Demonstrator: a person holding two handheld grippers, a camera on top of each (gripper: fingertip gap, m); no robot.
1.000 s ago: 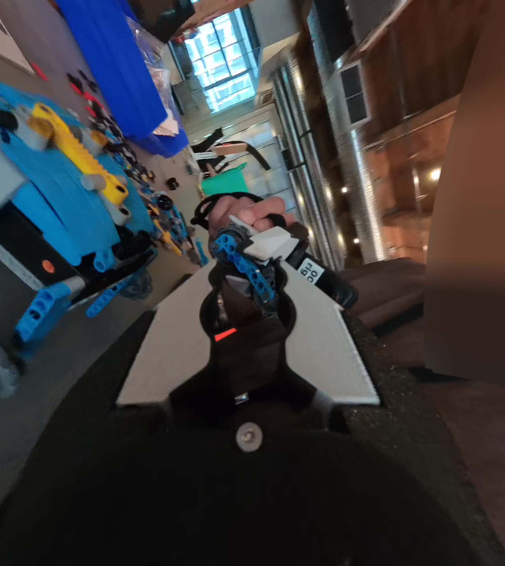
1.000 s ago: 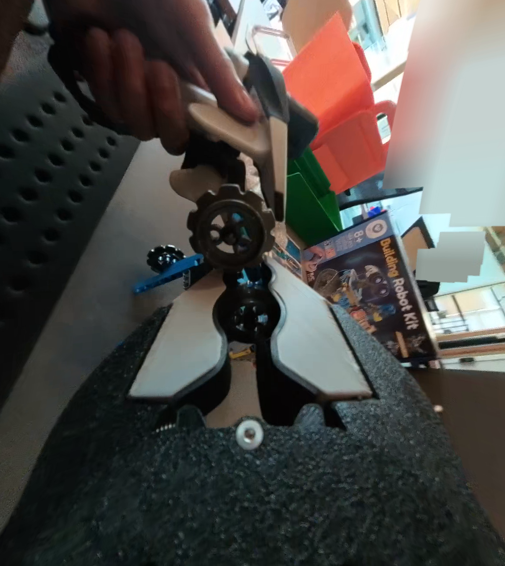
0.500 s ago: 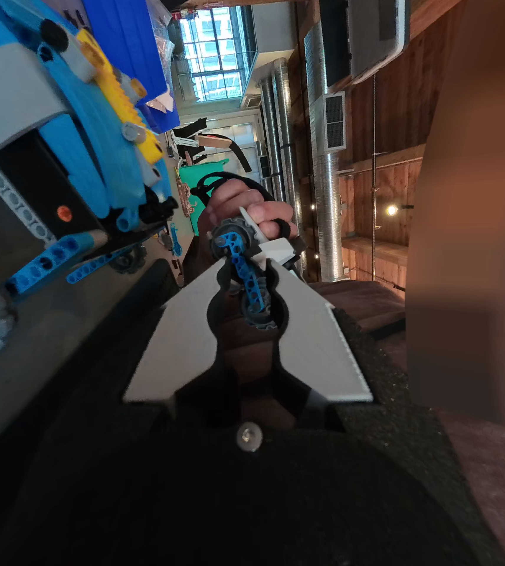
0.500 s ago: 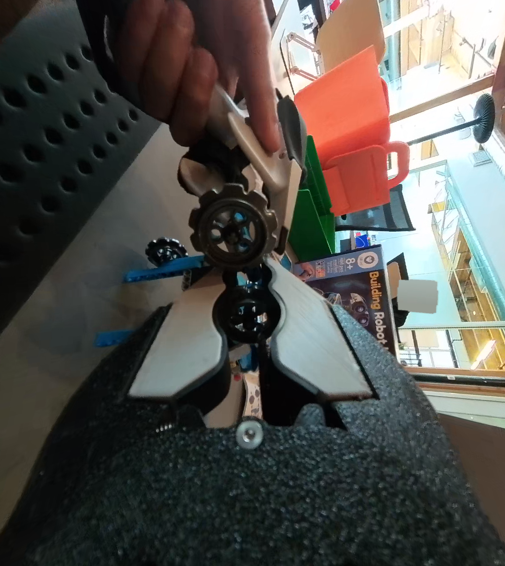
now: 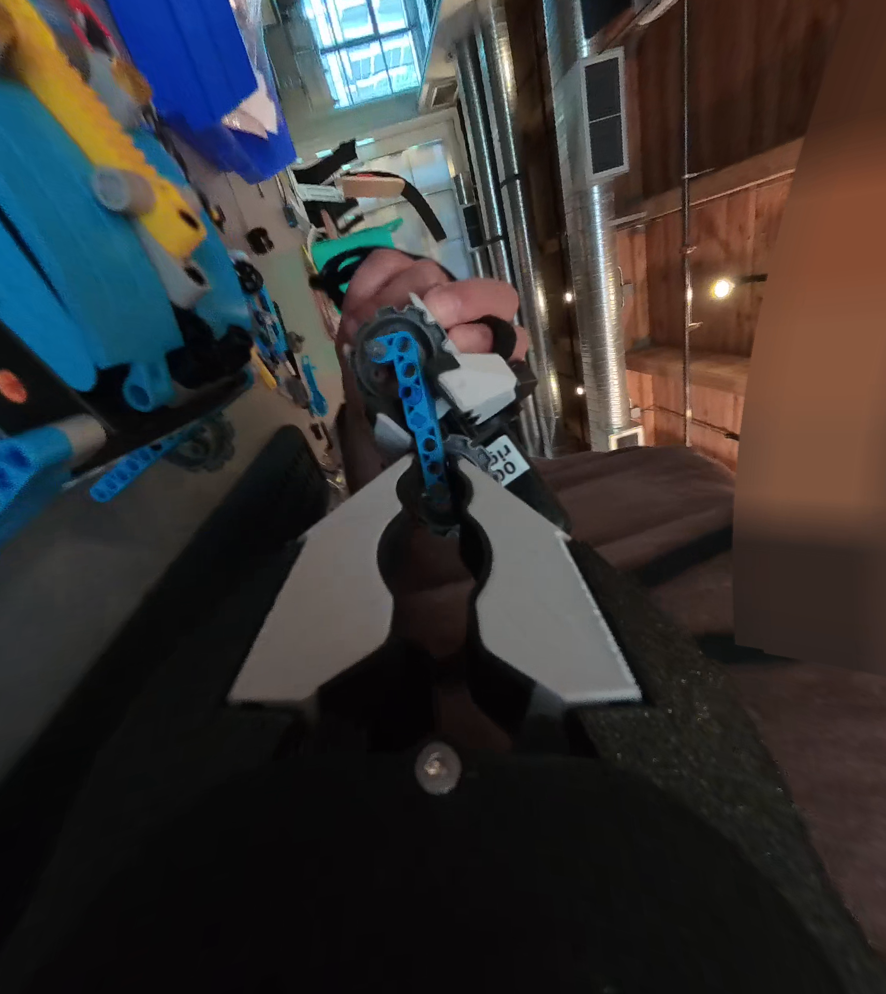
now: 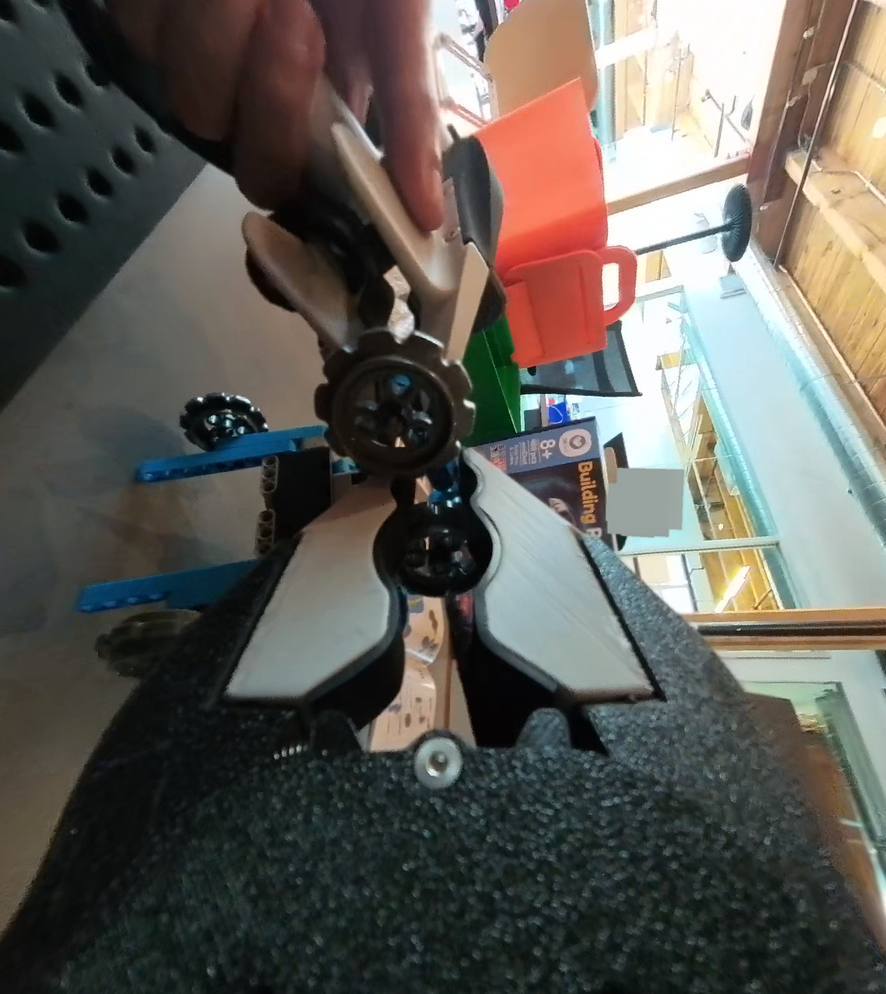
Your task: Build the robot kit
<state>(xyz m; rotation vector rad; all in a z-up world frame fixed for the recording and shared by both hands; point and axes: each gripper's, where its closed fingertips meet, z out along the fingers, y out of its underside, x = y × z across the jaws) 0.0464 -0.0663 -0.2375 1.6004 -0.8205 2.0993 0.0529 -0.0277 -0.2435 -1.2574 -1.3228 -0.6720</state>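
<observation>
A small build of a blue holed beam (image 5: 419, 409) with dark toothed wheels is held in the air between my two grippers, which face each other. My left gripper (image 5: 433, 484) is shut on the beam's near end, where a dark wheel sits between the fingertips. The far toothed wheel (image 5: 392, 349) lies against the right gripper's white fingers (image 5: 478, 384), below a hand (image 5: 446, 301). In the right wrist view my right gripper (image 6: 433, 478) is shut on a black wheel (image 6: 433, 556) in its notch. A larger dark toothed wheel (image 6: 395, 409) sits just beyond, at the left gripper's fingers (image 6: 403, 242).
A blue and yellow robot model (image 5: 80, 269) and loose blue beams (image 5: 123, 473) lie on the grey table (image 5: 53, 591) at left. The right wrist view shows blue beams (image 6: 226, 468), a black wheel (image 6: 220, 419), a kit box (image 6: 554, 473), an orange chair (image 6: 543, 177) and a perforated dark panel (image 6: 27, 161). The tips of both grippers are at nearly the same place.
Both grippers have turned together with the build between them. The blue beam now stands more upright in the left wrist view, and the left gripper holds it nearer the fingertips. Both stay shut.
</observation>
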